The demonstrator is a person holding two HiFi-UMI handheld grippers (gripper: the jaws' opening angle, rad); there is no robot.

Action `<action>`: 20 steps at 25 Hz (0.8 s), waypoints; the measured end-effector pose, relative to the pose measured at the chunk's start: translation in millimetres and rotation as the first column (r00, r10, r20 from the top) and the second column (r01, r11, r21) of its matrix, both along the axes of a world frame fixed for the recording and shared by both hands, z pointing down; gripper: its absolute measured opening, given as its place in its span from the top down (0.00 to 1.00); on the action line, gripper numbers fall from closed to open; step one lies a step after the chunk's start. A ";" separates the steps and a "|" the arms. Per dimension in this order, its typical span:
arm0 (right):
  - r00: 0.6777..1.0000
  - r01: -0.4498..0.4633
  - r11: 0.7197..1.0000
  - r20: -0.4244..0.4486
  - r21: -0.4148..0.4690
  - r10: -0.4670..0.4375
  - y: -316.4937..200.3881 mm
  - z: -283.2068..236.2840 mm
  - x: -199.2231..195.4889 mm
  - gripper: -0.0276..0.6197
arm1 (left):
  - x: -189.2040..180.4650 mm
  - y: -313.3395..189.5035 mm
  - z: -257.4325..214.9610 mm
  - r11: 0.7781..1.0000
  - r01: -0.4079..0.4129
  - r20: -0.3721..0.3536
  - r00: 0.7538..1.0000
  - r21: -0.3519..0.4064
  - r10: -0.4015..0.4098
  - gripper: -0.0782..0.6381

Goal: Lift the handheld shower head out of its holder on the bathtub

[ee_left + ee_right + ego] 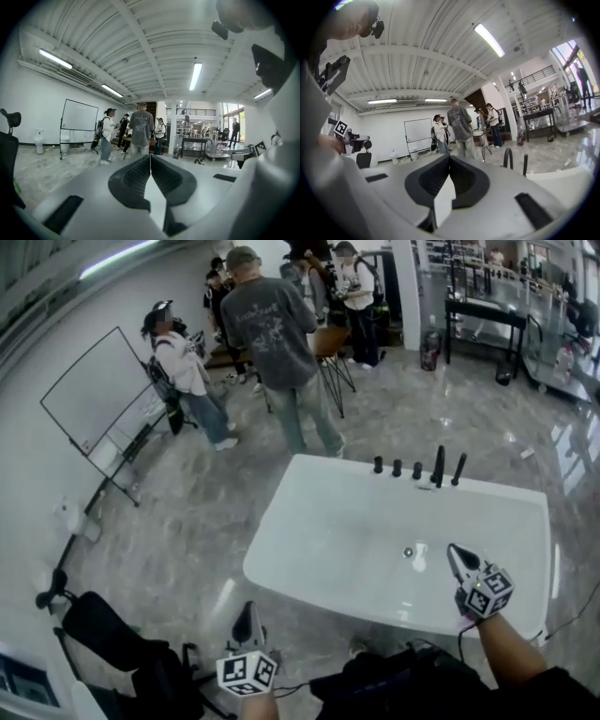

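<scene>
The slim black rod-shaped handheld shower head (458, 469) stands near upright on the far rim of the white rounded bathtub (272, 559), straight ahead of the right gripper (456, 555) across the basin; the left gripper (248, 613) is much farther off; both have their jaws together, empty.

I'm in a big open hall set up as a working studio, not a home bathroom. A lone bathtub (319, 531) sits out on a polished stone floor (187, 512). A whiteboard (98, 385) stands by the white wall, tube lights (196, 76) hang under a ribbed ceiling, a railed upper gallery (197, 111) runs behind, and people (272, 334) stand around
</scene>
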State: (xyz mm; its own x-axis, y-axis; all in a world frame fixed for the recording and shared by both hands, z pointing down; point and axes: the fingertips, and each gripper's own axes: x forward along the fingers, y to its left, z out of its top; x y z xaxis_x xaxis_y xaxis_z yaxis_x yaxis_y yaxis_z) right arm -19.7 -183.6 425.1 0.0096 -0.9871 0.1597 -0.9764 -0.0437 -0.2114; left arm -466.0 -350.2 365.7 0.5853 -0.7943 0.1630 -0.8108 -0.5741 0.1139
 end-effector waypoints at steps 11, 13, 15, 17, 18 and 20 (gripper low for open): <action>0.956 -0.293 0.956 -0.022 -0.017 0.293 45.8 1.7 20.3 0.95 | 119.1 -81.8 37.3 0.939 -0.340 -0.010 0.940 -0.041 0.340 0.87; 0.936 -0.351 0.936 -0.018 -0.016 0.351 65.5 -1.9 26.3 0.95 | 146.7 -84.9 39.2 0.918 -0.394 -0.025 0.919 -0.048 0.393 0.87; 0.911 -0.412 0.911 -0.023 -0.021 0.412 87.9 -6.6 32.8 0.95 | 173.6 -84.9 36.0 0.895 -0.444 -0.048 0.896 -0.047 0.442 0.87; 0.883 -0.469 0.883 -0.030 -0.027 0.468 110.5 -10.1 38.2 0.95 | 196.3 -82.3 31.6 0.871 -0.490 -0.063 0.871 -0.037 0.487 0.87; 0.871 -0.491 0.871 -0.033 -0.028 0.490 120.3 -11.0 40.3 0.95 | 206.2 -80.8 29.0 0.860 -0.509 -0.064 0.860 -0.030 0.507 0.87; 0.851 -0.525 0.851 -0.038 -0.028 0.523 136.5 -12.3 42.7 0.95 | 223.9 -78.2 24.4 0.843 -0.538 -0.068 0.842 -0.020 0.536 0.87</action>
State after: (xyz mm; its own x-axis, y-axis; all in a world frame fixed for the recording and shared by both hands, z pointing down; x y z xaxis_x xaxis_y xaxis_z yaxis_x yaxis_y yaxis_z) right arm 23.0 -47.1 412.8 0.5287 -0.8280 0.1869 -0.8120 -0.5575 -0.1728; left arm -242.2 -428.4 390.1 0.9275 -0.3471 0.1387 -0.3682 -0.9121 0.1801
